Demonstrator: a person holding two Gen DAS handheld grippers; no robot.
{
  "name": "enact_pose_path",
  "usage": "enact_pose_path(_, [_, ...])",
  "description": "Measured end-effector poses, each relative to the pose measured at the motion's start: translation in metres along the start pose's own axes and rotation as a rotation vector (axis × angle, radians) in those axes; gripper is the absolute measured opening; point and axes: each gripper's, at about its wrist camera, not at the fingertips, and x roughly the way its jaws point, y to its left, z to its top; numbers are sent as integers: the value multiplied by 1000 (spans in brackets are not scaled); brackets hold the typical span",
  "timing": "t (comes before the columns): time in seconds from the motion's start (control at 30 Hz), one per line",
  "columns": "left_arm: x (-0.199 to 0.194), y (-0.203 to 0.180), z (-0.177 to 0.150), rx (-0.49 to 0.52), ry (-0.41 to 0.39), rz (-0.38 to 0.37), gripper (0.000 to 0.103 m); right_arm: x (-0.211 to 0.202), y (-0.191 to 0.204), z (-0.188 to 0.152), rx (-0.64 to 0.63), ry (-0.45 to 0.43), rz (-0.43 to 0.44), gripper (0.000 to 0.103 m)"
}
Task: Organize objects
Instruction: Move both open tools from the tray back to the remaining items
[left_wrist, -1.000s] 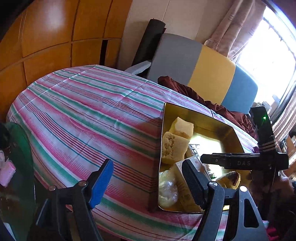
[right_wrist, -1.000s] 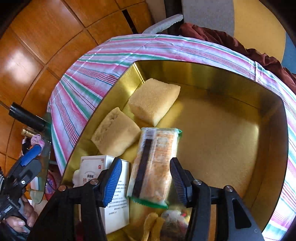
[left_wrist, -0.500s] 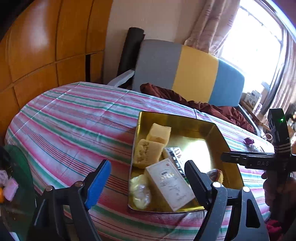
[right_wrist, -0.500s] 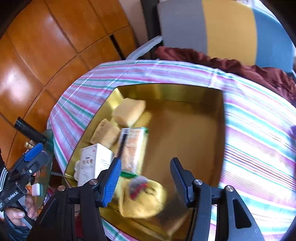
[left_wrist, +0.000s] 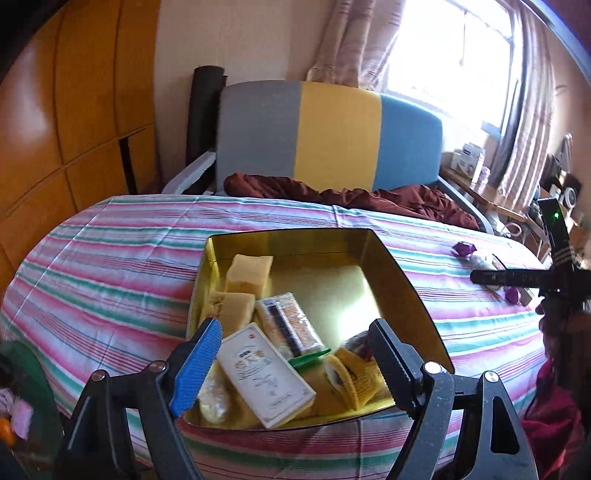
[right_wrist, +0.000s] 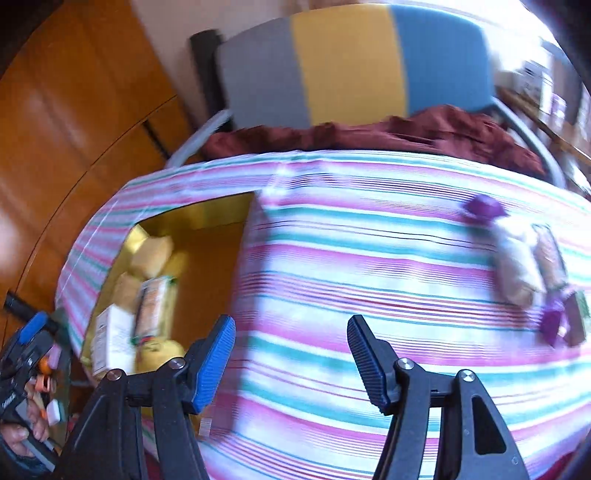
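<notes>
Hovering over the near end of the gold tin (left_wrist: 402, 280), the left tool (left_wrist: 295, 354) stands spread and empty; below it lie two yellow sponge blocks (left_wrist: 247, 271), a white carton (left_wrist: 264, 376), a striped snack packet (left_wrist: 288, 326) and a yellow-wrapped item (left_wrist: 352, 376), all at the tin's left and near part, the far right floor bare. Further right, the right tool (right_wrist: 291, 354) hangs above bare striped cloth (right_wrist: 369, 266), its jaws having just been opening, with nothing between them. Rightmost, on the surface, lies the unsorted cluster: a pale wrapped packet (right_wrist: 517, 266), a second packet (right_wrist: 552, 254) touching it, and purple-wrapped sweets (right_wrist: 484, 206) at either end. The pale packet lies up and to the right of the right tool, well apart, its long axis running roughly away from the camera and slightly rightward. The right hand is judged much the nearer; a grasp across the packet's short side probably follows, blur leaving finer detail uncertain.
</notes>
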Motion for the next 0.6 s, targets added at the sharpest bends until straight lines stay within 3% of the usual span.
enact_pose_path(0.6, [42,-100,17,171,78,-150,82,-82,-238,-6,589,-207,-288,64])
